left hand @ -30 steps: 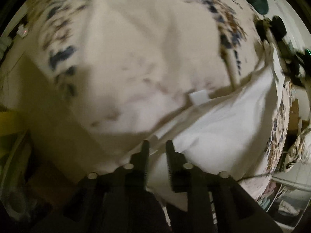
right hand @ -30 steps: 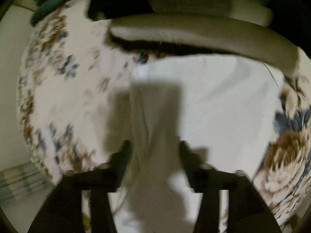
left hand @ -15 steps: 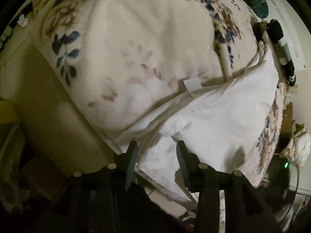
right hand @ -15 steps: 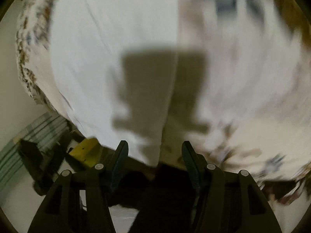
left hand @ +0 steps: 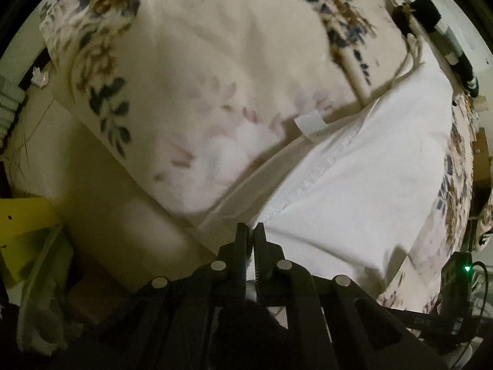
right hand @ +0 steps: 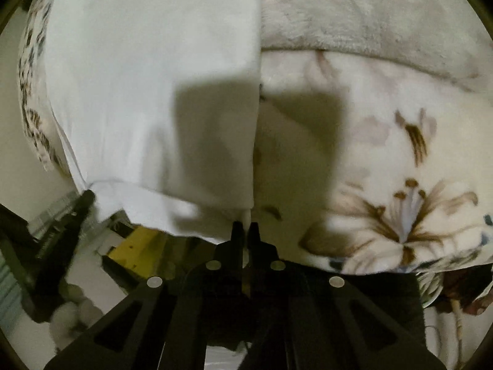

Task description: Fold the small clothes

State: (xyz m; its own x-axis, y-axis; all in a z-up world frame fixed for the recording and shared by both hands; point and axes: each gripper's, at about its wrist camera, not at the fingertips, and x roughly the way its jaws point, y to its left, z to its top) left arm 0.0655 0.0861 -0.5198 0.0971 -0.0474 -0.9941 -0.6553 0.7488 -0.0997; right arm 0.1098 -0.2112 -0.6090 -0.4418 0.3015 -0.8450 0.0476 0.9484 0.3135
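Lying across a floral blanket (left hand: 234, 71) on the bed, a white garment (left hand: 369, 178) reaches to the bed's near edge, where both claws meet it.

At the left, the left claw (left hand: 250, 231) points down at the garment's near corner. Its jaws are pressed almost together, with a thin strip of white cloth showing between them, so it pinches the garment's hem at the bed's edge. A stitched hem runs up and away from the claw, and a small white tag (left hand: 309, 123) sticks out where the garment overlaps the blanket. Beyond the bed's left edge a yellow box (left hand: 24, 222) sits low on the floor.

At the right, the right claw (right hand: 245, 229) is likewise closed to a sliver on the other near corner of the garment (right hand: 148, 77), white cloth caught between its tips. The garment's straight side edge runs up from the claw, with the blanket (right hand: 385, 141) bare to its right. The left claw (right hand: 78, 206) shows at the garment's far-left corner.
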